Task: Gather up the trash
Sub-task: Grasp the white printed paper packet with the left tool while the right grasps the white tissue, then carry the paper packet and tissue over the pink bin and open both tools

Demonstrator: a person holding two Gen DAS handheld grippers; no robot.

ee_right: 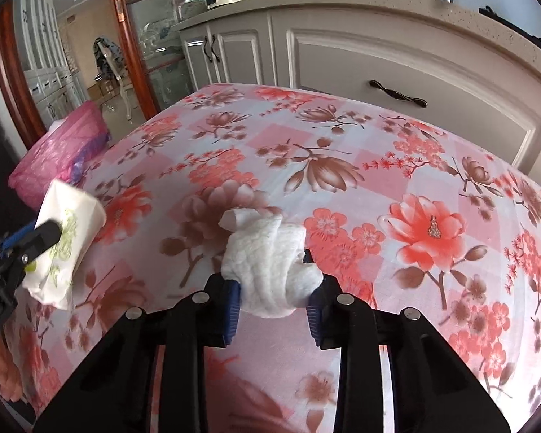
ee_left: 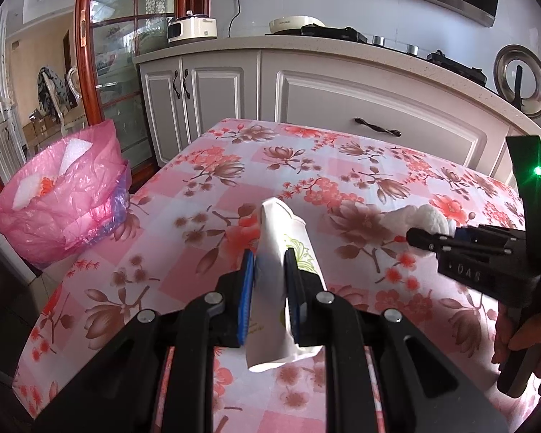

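Note:
A flattened white paper cup (ee_left: 281, 223) with a green print stands between the blue pads of my left gripper (ee_left: 270, 256), which is shut on it above the floral tablecloth (ee_left: 306, 166). In the right wrist view the same cup (ee_right: 68, 231) shows at the left edge, in the left gripper (ee_right: 43, 238). My right gripper (ee_right: 272, 281) is shut on a crumpled white tissue wad (ee_right: 267, 252) just above the cloth. From the left wrist view the wad (ee_left: 425, 218) sits at the right gripper's tips (ee_left: 420, 236). A bin lined with a pink bag (ee_left: 54, 209) stands beside the table's left edge.
Grey kitchen cabinets (ee_left: 342, 93) run behind the table, with a counter holding a small appliance (ee_left: 191, 29) and a stove. A glass door with a red wooden frame (ee_left: 86, 54) is at the left. A person's hand (ee_left: 530, 335) holds the right gripper's handle.

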